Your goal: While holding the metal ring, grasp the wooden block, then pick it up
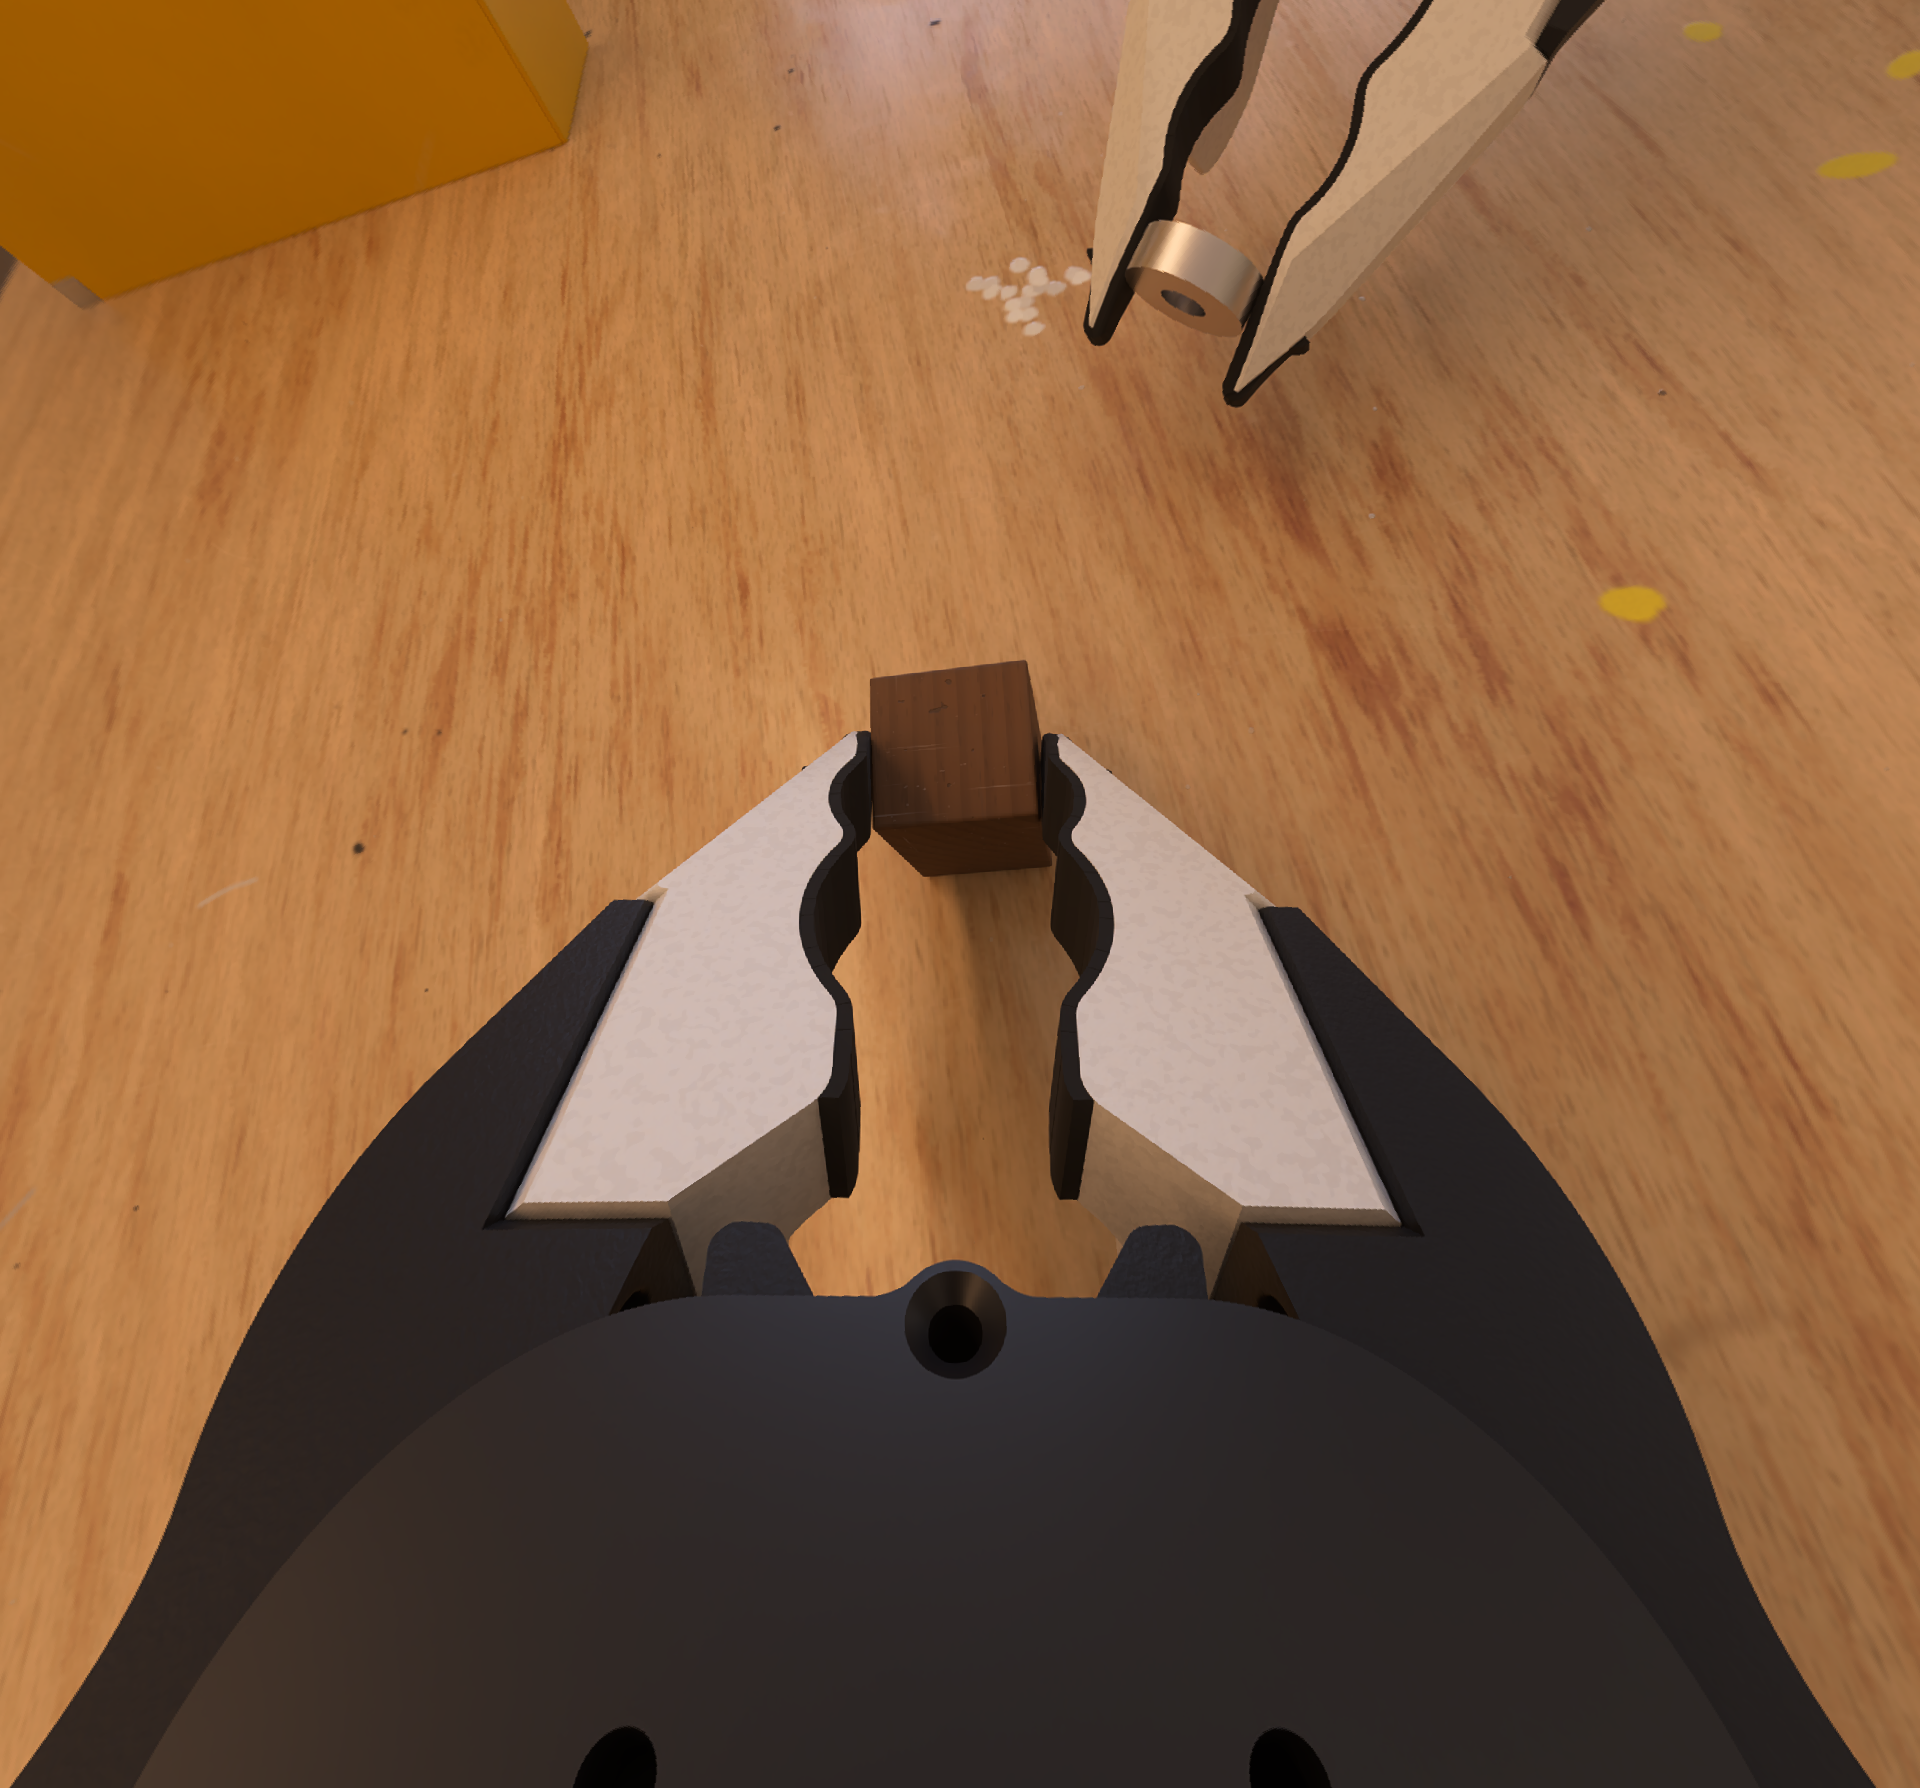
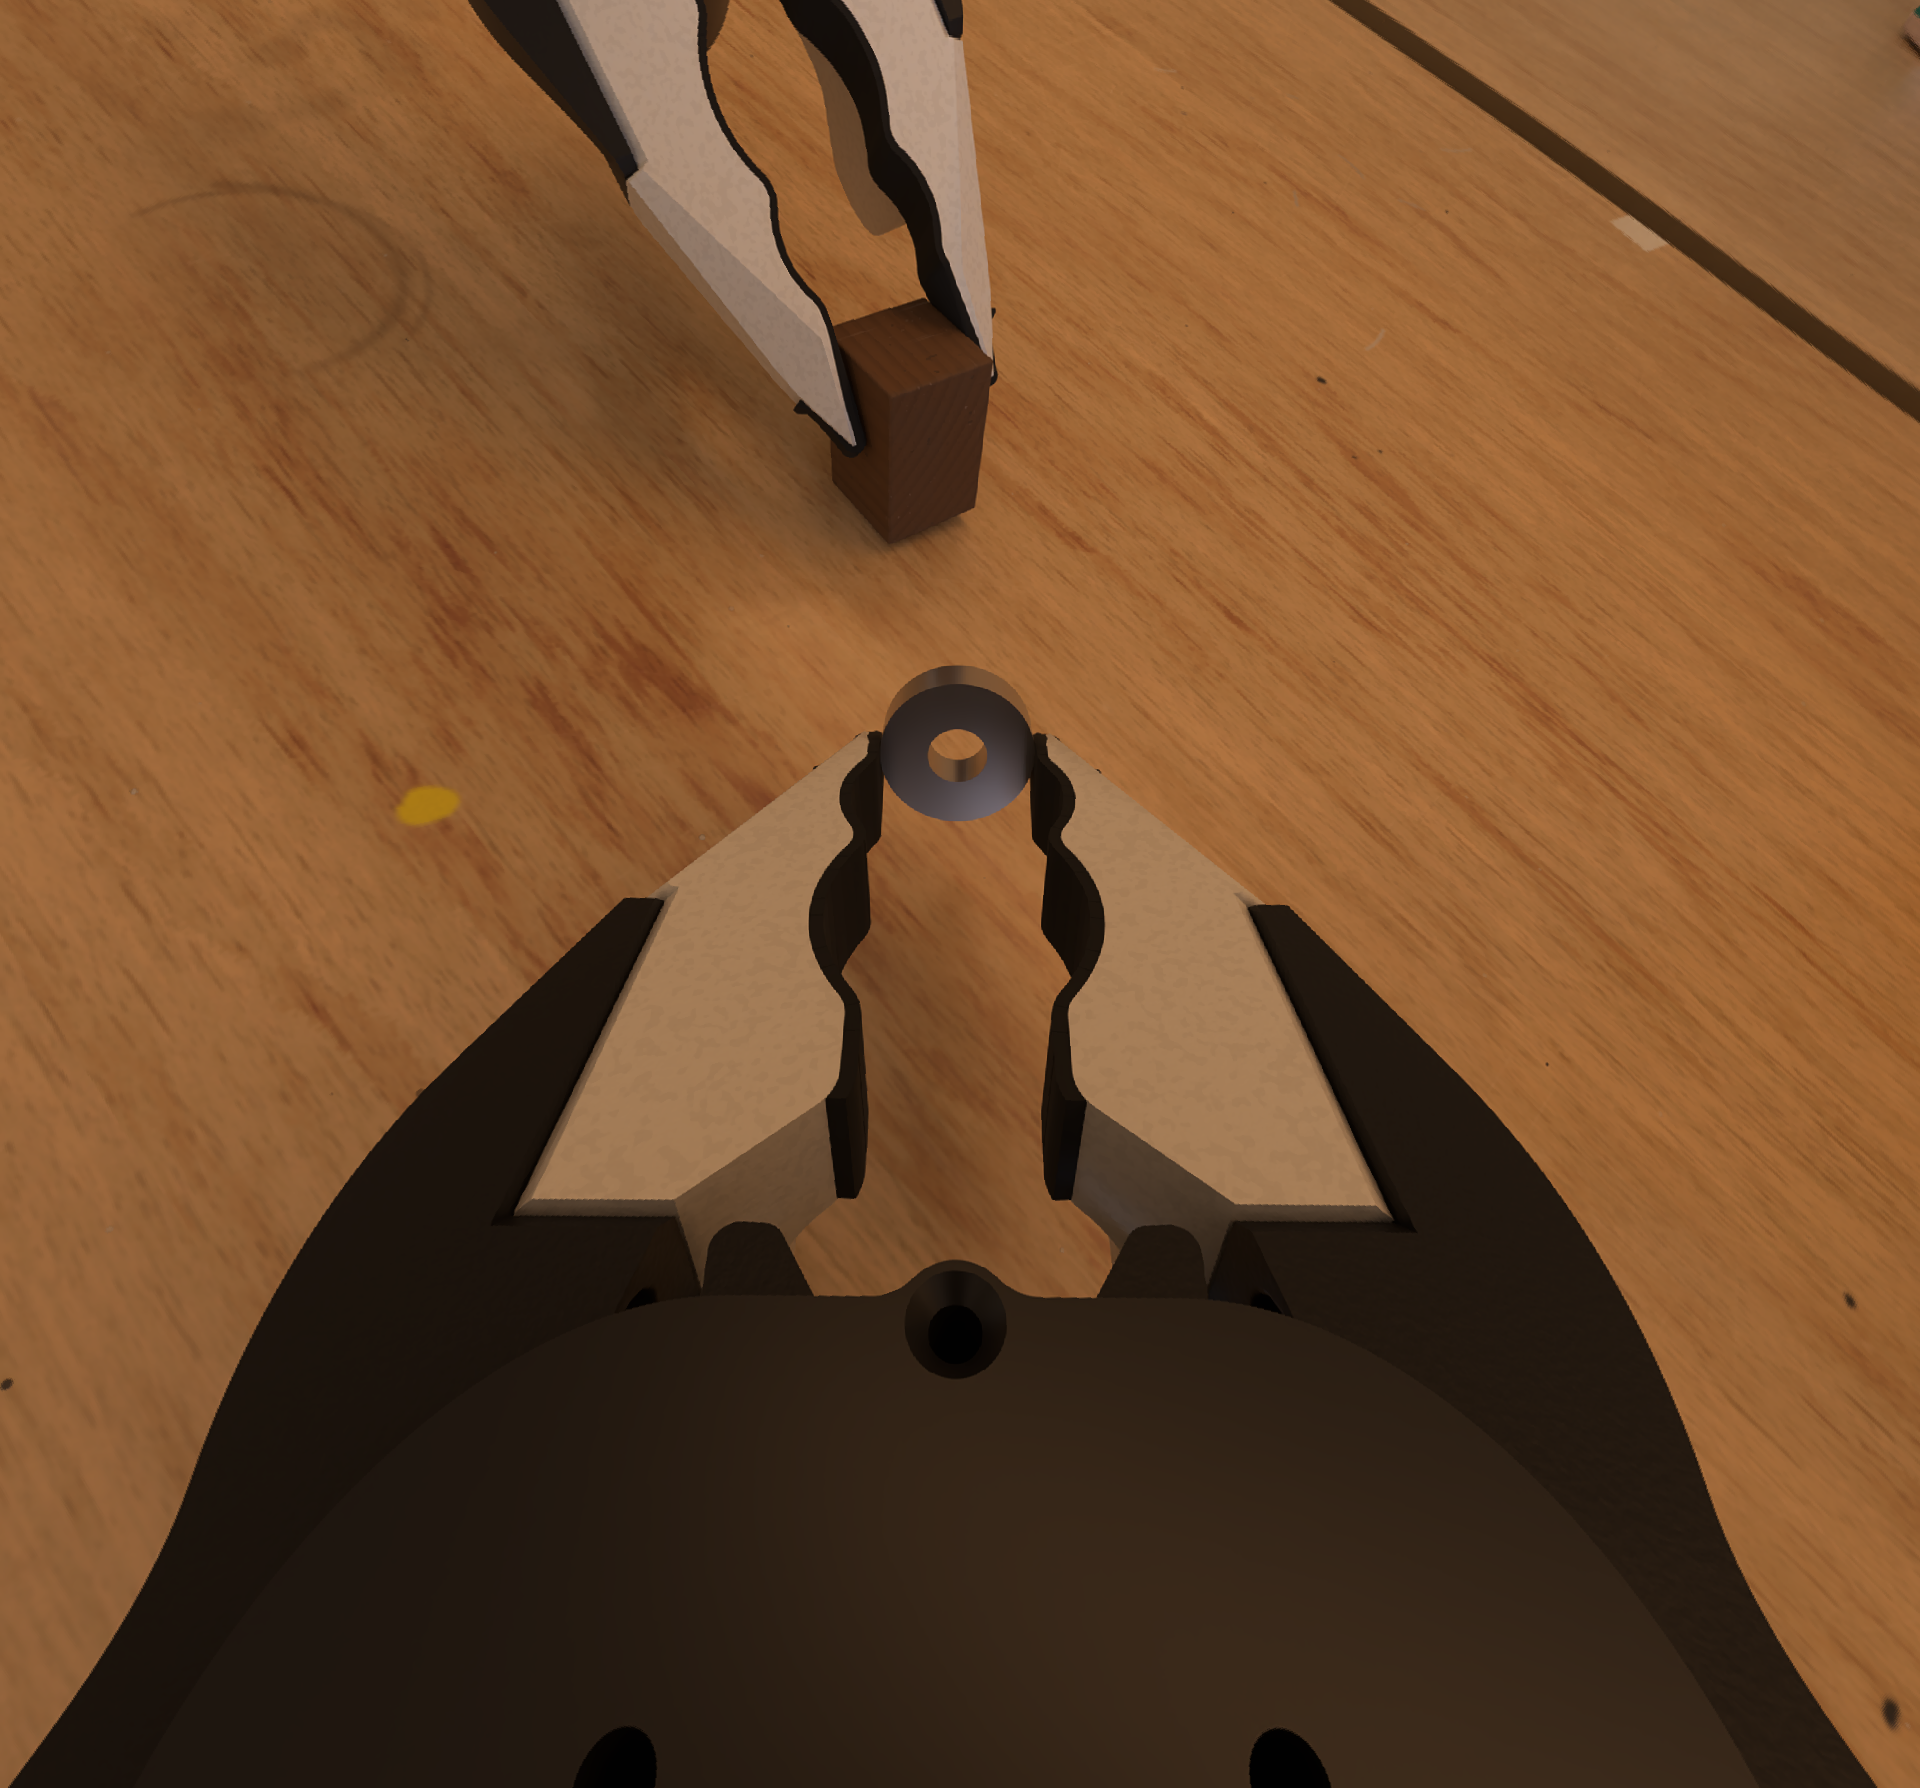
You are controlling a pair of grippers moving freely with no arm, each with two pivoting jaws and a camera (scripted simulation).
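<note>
Clamped between the left gripper's (image 1: 956, 782) white fingertips, the small dark-brown wooden block (image 1: 956, 767) is seen on the wooden tabletop (image 1: 520, 595). Nearby, the silver metal ring (image 2: 956, 751) is pinched by the right gripper (image 2: 956, 762). Only the tips bite, so slippage during lifting is judged possible.

I seem to be at a workshop or craft bench. The tabletop (image 1: 520, 595) under me is worn plywood, flecked with yellow paint drops (image 1: 1632, 604), dark specks and a small scatter of white crumbs (image 1: 1023, 294). A faint ring stain (image 2: 291, 278) marks it, and a dark seam (image 2: 1538, 138) runs between its boards. An orange box (image 1: 239, 65) with a round hole stands nearby.
</note>
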